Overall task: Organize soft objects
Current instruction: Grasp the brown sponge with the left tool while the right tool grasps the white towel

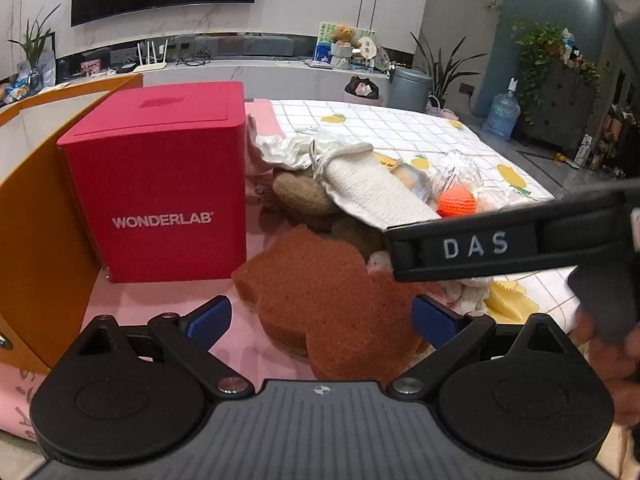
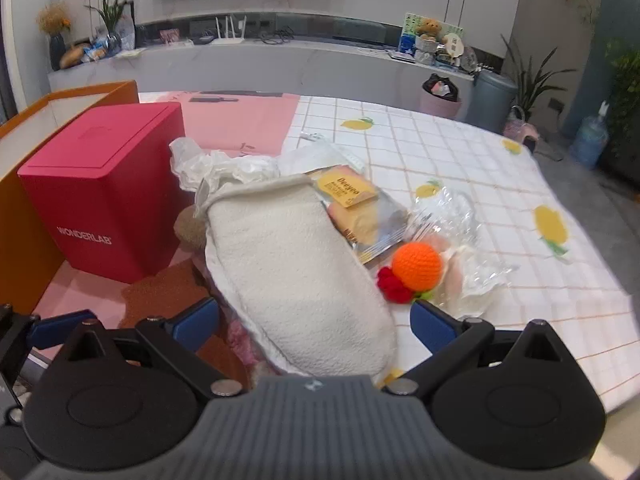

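The left gripper (image 1: 322,318) is spread wide, its blue pads on either side of a reddish-brown sponge (image 1: 320,296) that lies flat on the pink mat (image 1: 120,308) of the bench; whether the pads touch the sponge cannot be told. The right gripper (image 2: 314,320) is likewise spread apart, with a white fleecy pouch (image 2: 296,264) lying between and ahead of its fingers, nothing clamped. In the left wrist view the right gripper's black body, lettered DAS, crosses in from the right above the sponge and over the near end of the pouch. The pouch rests on top of the pile of soft things: the sponge and a brown knitted piece (image 1: 300,194) lie partly under it, crumpled white paper (image 2: 216,166) sits just behind it, and a yellow snack packet (image 2: 356,208) lies against its right side. An orange crocheted ball (image 2: 417,266) with small red pompoms (image 2: 394,286) sits just right of the pouch on crinkled clear plastic (image 2: 452,216), over the lemon-print checked cloth (image 2: 500,168). A red WONDERLAB box (image 1: 160,184) stands upright left of the pile, beside an orange-edged tray wall (image 1: 40,240).
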`<state>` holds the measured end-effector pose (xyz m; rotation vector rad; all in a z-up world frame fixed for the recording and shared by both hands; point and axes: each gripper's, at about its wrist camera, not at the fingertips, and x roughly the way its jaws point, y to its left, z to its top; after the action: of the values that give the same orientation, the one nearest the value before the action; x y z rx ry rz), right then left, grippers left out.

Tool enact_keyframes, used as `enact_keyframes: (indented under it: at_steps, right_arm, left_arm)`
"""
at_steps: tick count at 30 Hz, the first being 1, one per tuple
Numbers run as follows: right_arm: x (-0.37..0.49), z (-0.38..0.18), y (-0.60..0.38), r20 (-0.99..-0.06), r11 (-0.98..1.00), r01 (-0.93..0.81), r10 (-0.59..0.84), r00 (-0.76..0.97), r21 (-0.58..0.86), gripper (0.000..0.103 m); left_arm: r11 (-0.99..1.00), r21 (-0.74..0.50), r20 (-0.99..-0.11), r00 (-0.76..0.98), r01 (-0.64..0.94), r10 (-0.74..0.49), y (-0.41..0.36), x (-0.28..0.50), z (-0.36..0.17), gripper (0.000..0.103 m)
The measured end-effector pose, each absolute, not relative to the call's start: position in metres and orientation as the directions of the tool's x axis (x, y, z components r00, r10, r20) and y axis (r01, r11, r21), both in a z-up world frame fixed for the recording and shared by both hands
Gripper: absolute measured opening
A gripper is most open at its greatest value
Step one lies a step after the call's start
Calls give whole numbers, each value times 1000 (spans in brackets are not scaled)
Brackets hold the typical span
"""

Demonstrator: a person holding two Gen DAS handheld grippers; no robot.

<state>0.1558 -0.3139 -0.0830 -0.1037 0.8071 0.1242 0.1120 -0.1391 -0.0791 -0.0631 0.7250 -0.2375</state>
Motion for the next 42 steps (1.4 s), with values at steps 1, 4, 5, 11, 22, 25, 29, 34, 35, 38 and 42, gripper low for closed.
enact_keyframes:
  at_steps: [1,4,5,11,22,25,29,34,35,38,42]
  right_arm:
    - [157,-87,-317,-720,989,-151,98,687,-9,100]
    - [162,-97,-316,-723,986,-163,126,680,20,100]
    - [162,-98,-315,-716,986,-167,124,687,10,100]
    - [167,-93,-319,-675,990,-141,105,730,1,89]
    - [174,-102,-330,-716,995,-95,87,693,30,29]
    - [169,-88,-332,-697,995,-90,95,711,43,26]
    - [161,-59,-343,-667,984,-76,164,727,159,26]
    - [145,-33,-353,-610,966,-83,221,761,246,26]
    - [141,-30,-353,-608,968,-79,213,765,240,26]
    - [134,-28,-356,-622,966,-54,206,756,254,26]
    - [129,-33,-356,-653,963,-37,209,728,267,26]
  left_arm:
    - [968,-148,-652,717,202,-249,-140,115,-79,103]
    - [953,-190,-673,675,237,-302,-142,121,-77,103]
    - [946,-211,-677,660,248,-324,-142,122,-76,103]
    - [950,-241,-700,643,197,-310,-151,134,-83,103]
    - [956,-280,-771,574,83,-276,-148,145,-98,103]
    - [946,-294,-762,564,136,-318,-133,140,-95,85]
    - [940,-308,-738,587,147,-333,-112,128,-90,85]
    - [945,-280,-701,636,171,-323,-101,113,-82,85]
    - [948,-259,-692,650,183,-315,-102,110,-79,84]
    - [953,-202,-650,697,224,-302,-102,99,-66,84]
    - [960,-133,-609,744,245,-274,-115,95,-49,84]
